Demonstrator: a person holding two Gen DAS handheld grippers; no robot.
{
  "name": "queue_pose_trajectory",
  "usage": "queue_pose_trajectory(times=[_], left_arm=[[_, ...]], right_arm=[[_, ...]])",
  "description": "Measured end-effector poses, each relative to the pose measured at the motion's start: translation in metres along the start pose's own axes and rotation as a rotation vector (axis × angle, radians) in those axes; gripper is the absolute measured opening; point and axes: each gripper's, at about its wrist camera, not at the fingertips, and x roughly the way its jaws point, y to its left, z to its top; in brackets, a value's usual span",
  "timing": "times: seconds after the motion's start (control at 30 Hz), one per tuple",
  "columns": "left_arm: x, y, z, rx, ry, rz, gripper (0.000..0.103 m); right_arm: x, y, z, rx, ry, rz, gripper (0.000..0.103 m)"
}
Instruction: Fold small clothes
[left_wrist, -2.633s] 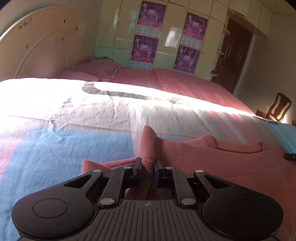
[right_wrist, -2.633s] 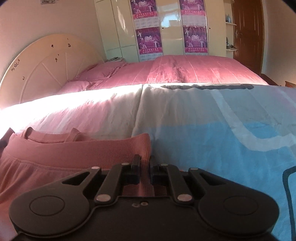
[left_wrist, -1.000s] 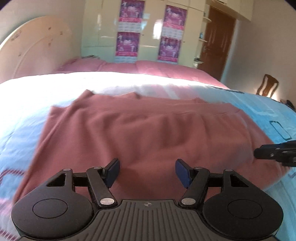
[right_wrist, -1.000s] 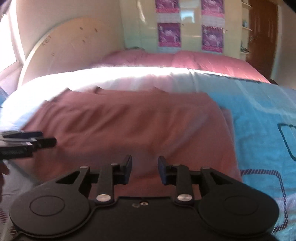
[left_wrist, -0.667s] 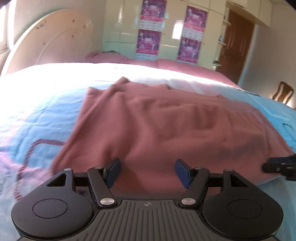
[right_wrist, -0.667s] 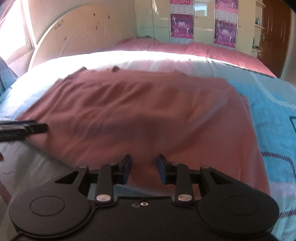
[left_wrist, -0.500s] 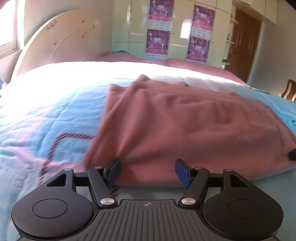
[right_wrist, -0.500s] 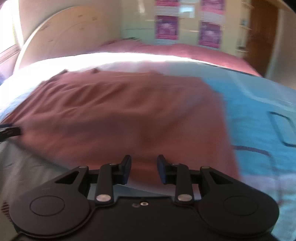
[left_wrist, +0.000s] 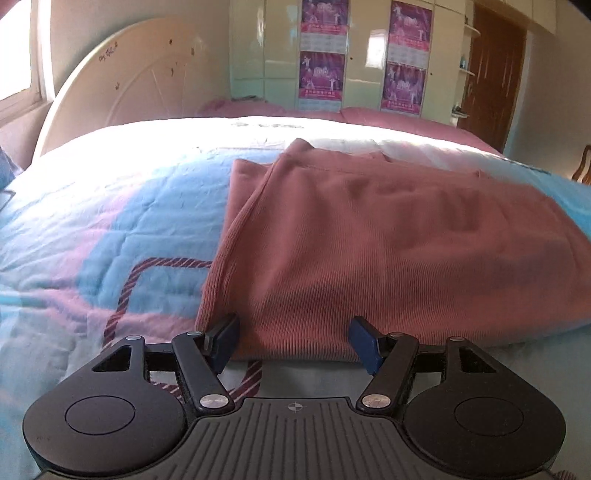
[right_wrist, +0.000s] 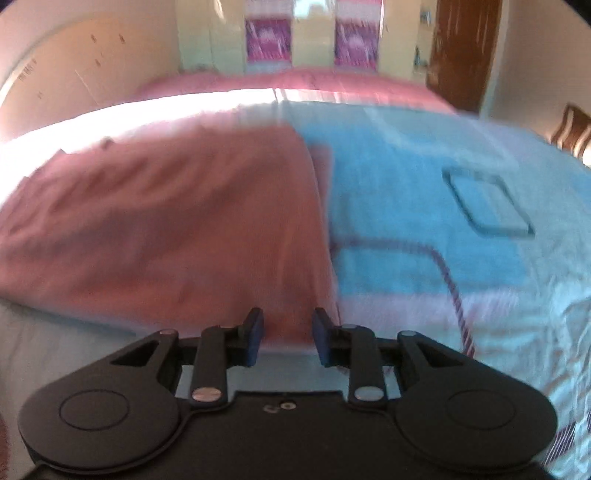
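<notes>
Left wrist view
My left gripper (left_wrist: 294, 341): spread wide, holding nothing, at the near edge of the pink sweater (left_wrist: 388, 251).
Sweater: folded flat on the blue-and-pink quilt (left_wrist: 110, 229).

Right wrist view (blurred)
My right gripper (right_wrist: 287, 338): parted, empty, near the pink sweater's (right_wrist: 166, 221) near right corner.
Quilt (right_wrist: 424, 229): beside the sweater.

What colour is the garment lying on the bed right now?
The garment is a dusty pink rib knit, clearest in the left wrist view.
</notes>
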Motion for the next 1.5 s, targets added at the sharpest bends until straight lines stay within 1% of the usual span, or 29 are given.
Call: queue_pose_trajectory(times=[0.1, 0.17, 0.27, 0.57, 0.7, 0.83, 0.93, 1.07, 1.1, 1.13, 1.17, 1.2, 1.23, 1.27, 1.3, 1.33, 1.37, 1.4, 1.43, 1.47, 1.5], left_arm=[[-0.001, 0.001, 0.0, -0.005, 0.006, -0.003, 0.066], [-0.001, 0.001, -0.001, -0.004, 0.005, -0.005, 0.066], [-0.001, 0.0, -0.001, -0.002, 0.004, 0.0, 0.066], [-0.001, 0.0, -0.002, -0.005, 0.004, 0.002, 0.066], [0.0, 0.0, -0.001, 0.002, 0.016, -0.002, 0.066], [0.001, 0.004, 0.001, -0.002, 0.026, -0.018, 0.067], [-0.002, 0.011, 0.0, -0.022, 0.024, -0.042, 0.067], [-0.01, 0.018, -0.005, -0.032, 0.017, -0.045, 0.067], [-0.014, 0.02, -0.007, -0.037, 0.014, -0.033, 0.068], [-0.016, 0.022, -0.008, -0.04, 0.017, -0.002, 0.077], [-0.018, 0.025, -0.011, -0.045, 0.024, 0.042, 0.081], [-0.021, 0.031, -0.014, -0.06, 0.026, 0.067, 0.082], [-0.025, 0.037, -0.016, -0.093, 0.022, 0.073, 0.082], [-0.03, 0.044, -0.019, -0.148, 0.013, 0.052, 0.082], [-0.033, 0.048, -0.021, -0.192, 0.005, 0.025, 0.082], [-0.036, 0.05, -0.022, -0.224, -0.007, 0.003, 0.08], [-0.039, 0.051, -0.022, -0.266, -0.022, -0.024, 0.078], [-0.04, 0.054, -0.023, -0.316, -0.033, -0.057, 0.07], [-0.04, 0.058, -0.024, -0.394, -0.048, -0.105, 0.057], [-0.04, 0.06, -0.027, -0.479, -0.068, -0.132, 0.052], [-0.038, 0.063, -0.029, -0.543, -0.07, -0.137, 0.051]], right_arm=[[-0.004, 0.003, 0.003, -0.015, -0.011, -0.005, 0.028], [-0.01, 0.003, 0.004, -0.006, -0.037, 0.013, 0.03], [-0.001, 0.004, 0.0, -0.015, 0.007, -0.001, 0.03], [0.001, 0.003, 0.001, -0.019, 0.013, 0.0, 0.03], [0.002, 0.002, 0.001, -0.027, 0.017, 0.001, 0.03], [0.003, 0.003, 0.002, -0.03, 0.025, -0.004, 0.03], [0.002, 0.002, 0.004, -0.009, 0.035, 0.001, 0.03], [-0.001, 0.0, 0.004, 0.003, 0.046, 0.01, 0.03], [-0.004, 0.0, 0.005, 0.013, 0.046, 0.01, 0.03], [-0.008, 0.0, 0.005, 0.019, 0.038, 0.012, 0.03], [-0.013, 0.001, 0.005, 0.021, 0.022, 0.017, 0.031], [-0.019, 0.001, 0.005, 0.024, 0.007, 0.02, 0.03], [-0.025, 0.002, 0.005, 0.027, -0.011, 0.025, 0.03], [-0.031, 0.003, 0.006, 0.03, -0.026, 0.032, 0.027], [-0.037, 0.004, 0.006, 0.033, -0.044, 0.043, 0.027], [-0.04, 0.006, 0.007, 0.034, -0.058, 0.055, 0.024], [-0.043, 0.009, 0.009, 0.034, -0.068, 0.066, 0.018], [-0.045, 0.013, 0.011, 0.032, -0.079, 0.08, 0.014], [-0.046, 0.017, 0.014, 0.03, -0.085, 0.09, 0.01], [-0.047, 0.022, 0.017, 0.028, -0.096, 0.103, 0.008], [-0.048, 0.028, 0.02, 0.022, -0.108, 0.116, 0.006]])
